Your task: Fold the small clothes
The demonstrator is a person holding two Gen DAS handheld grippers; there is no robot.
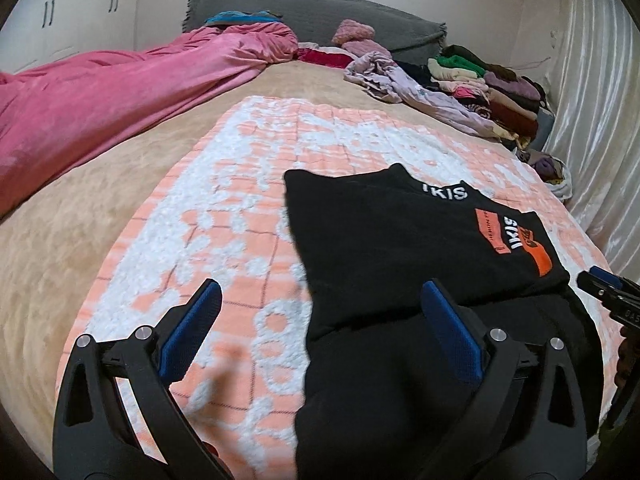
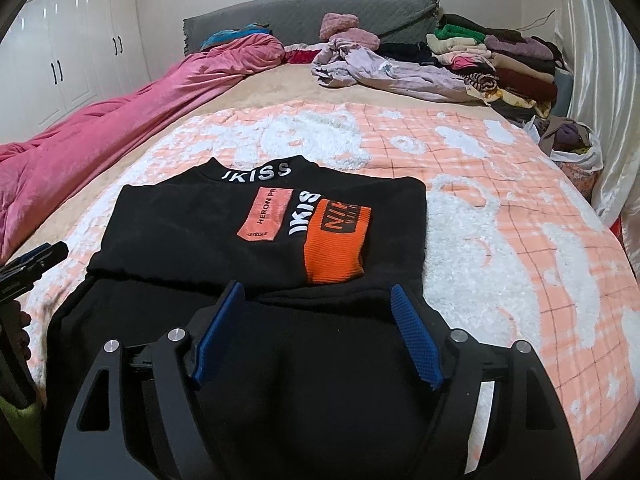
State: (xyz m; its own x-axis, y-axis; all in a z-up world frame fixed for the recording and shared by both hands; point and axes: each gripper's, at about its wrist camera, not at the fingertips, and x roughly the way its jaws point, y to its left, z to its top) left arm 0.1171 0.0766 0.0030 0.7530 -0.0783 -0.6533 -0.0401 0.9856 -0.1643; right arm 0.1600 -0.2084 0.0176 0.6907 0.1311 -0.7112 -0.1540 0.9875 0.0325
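Observation:
A black top [image 2: 224,216] with white "IKISS" lettering and orange patches lies partly folded on the orange-and-white blanket [image 2: 500,208]; it also shows in the left wrist view [image 1: 400,232]. My right gripper [image 2: 318,292] is open and empty, hovering over the top's near black part. My left gripper [image 1: 322,288] is open and empty, straddling the top's left edge above the blanket [image 1: 224,184]. The right gripper's tip [image 1: 600,280] shows at the right edge of the left wrist view; the left gripper's tip [image 2: 44,254] shows at the left edge of the right wrist view.
A pink duvet [image 2: 104,128] lies along the left of the bed. Loose lilac clothes [image 2: 384,72] and a stack of folded clothes [image 2: 508,60] sit at the far right by the grey headboard [image 2: 312,12]. A bag of clothes [image 2: 572,144] stands by the curtain.

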